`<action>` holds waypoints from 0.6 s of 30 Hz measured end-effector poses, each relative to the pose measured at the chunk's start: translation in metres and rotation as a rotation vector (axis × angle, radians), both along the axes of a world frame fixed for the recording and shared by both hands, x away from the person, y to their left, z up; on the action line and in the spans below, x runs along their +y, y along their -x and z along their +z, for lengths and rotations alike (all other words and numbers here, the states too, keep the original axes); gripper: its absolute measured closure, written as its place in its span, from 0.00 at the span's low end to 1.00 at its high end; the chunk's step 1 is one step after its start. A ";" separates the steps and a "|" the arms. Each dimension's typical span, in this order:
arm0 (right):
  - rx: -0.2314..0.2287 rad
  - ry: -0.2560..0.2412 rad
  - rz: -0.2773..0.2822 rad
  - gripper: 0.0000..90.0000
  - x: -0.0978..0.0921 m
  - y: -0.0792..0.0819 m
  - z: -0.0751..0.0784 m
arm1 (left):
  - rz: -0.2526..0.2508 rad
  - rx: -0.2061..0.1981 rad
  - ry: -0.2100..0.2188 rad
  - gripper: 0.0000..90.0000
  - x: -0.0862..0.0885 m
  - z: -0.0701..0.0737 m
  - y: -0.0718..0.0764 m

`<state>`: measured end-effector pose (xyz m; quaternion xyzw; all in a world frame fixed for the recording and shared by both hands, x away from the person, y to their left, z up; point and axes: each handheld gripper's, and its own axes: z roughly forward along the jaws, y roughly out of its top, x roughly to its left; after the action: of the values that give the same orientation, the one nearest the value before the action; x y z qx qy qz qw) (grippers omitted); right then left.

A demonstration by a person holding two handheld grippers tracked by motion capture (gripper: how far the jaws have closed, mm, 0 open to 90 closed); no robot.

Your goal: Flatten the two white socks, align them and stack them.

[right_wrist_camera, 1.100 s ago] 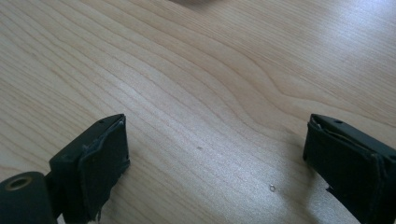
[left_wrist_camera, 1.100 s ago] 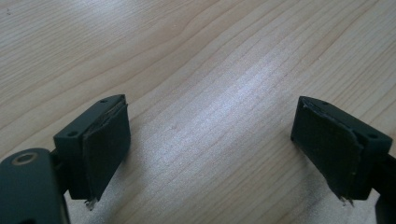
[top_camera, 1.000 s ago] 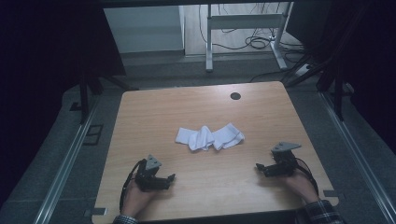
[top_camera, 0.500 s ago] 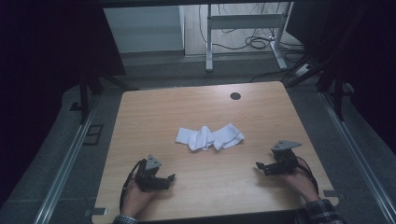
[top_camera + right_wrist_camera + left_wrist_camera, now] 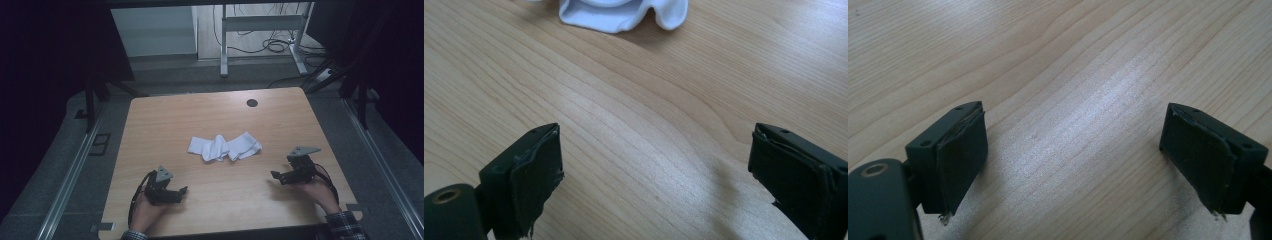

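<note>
White socks [image 5: 224, 147] lie crumpled together near the middle of the wooden table [image 5: 200, 115]. Left gripper [image 5: 181, 192] rests at the near left edge, jaws spread wide over bare wood. Right gripper [image 5: 274, 176], near right, jaws likewise apart, faces the socks.

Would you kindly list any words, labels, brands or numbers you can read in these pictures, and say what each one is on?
None: no readable text on the white cloth, the wooden table, the left gripper or the right gripper.
The black pads on the fingers are plain as well.
</note>
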<state>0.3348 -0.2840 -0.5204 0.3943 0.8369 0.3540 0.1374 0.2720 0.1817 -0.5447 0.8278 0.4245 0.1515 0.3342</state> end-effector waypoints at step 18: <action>0.014 -0.005 -0.018 0.20 0.015 -0.016 0.019 | 0.003 0.000 -0.001 0.13 0.000 0.000 0.000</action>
<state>0.3511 -0.2690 -0.5014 0.4047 0.8332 0.3523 0.1338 0.2718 0.1814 -0.5447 0.8272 0.4258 0.1523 0.3335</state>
